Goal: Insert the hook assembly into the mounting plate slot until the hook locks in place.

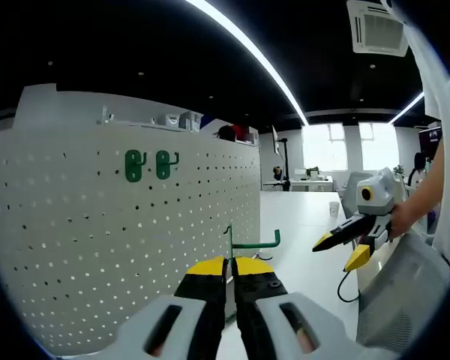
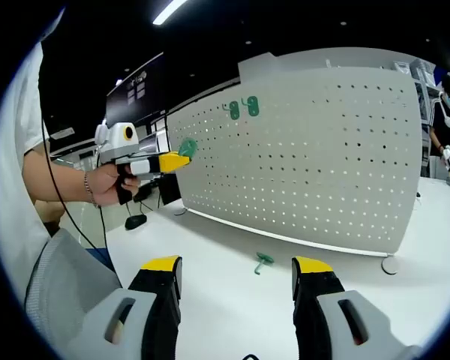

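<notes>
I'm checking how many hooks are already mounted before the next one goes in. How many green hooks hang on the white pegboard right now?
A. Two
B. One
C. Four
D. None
A: two green hooks sit side by side near the top of the pegboard, while a third hook is clamped in the left gripper and a fourth lies on the table.

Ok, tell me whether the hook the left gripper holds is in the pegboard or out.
Out. The left gripper is shut on the green hook, which is held in front of the pegboard, not seated in any hole.
</notes>
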The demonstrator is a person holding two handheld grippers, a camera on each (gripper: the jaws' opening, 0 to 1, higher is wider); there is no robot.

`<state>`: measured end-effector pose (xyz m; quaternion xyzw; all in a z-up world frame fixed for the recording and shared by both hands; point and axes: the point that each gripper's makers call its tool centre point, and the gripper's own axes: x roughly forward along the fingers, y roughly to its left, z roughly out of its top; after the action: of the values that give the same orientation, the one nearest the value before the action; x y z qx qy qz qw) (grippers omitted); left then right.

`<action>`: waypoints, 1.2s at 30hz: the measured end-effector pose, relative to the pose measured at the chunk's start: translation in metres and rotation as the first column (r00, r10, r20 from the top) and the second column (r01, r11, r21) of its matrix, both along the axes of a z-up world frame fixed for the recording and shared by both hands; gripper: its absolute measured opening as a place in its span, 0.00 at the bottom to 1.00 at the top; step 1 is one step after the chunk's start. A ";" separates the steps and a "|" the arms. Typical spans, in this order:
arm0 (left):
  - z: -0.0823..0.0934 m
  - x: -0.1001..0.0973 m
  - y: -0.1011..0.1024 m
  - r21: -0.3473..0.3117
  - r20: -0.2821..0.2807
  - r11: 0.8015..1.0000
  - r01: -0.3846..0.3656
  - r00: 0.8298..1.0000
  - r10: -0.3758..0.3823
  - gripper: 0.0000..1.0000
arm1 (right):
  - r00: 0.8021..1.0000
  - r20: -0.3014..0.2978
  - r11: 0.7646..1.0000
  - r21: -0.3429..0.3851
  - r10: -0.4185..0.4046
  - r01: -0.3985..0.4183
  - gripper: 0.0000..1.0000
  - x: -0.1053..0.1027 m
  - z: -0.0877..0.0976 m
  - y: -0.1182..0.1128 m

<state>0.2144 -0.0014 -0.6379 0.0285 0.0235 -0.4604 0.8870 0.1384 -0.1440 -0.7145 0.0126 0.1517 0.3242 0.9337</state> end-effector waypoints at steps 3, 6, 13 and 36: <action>0.007 -0.001 0.004 -0.026 0.006 1.000 -0.011 1.000 0.012 0.02 | 1.000 0.004 1.000 0.003 0.002 -0.002 0.57 0.000 0.001 0.001; 0.013 -0.005 0.006 -0.030 0.016 0.999 -0.017 1.000 0.017 0.02 | 1.000 0.006 1.000 0.004 0.004 -0.004 0.57 0.000 0.003 0.002; 0.032 -0.014 0.009 -0.058 0.045 0.998 -0.020 0.999 0.022 0.02 | 1.000 0.008 1.000 0.004 0.002 -0.002 0.57 0.000 0.003 0.002; 0.029 -0.015 0.007 -0.070 0.034 0.997 -0.030 0.999 0.033 0.02 | 0.996 0.091 0.997 0.082 0.004 -0.012 0.58 0.000 0.031 0.008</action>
<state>0.1998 0.0057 -0.6091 0.0055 -0.0078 -0.4463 0.8948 0.1386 -0.1359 -0.6839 0.0358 0.0955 0.3341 0.9370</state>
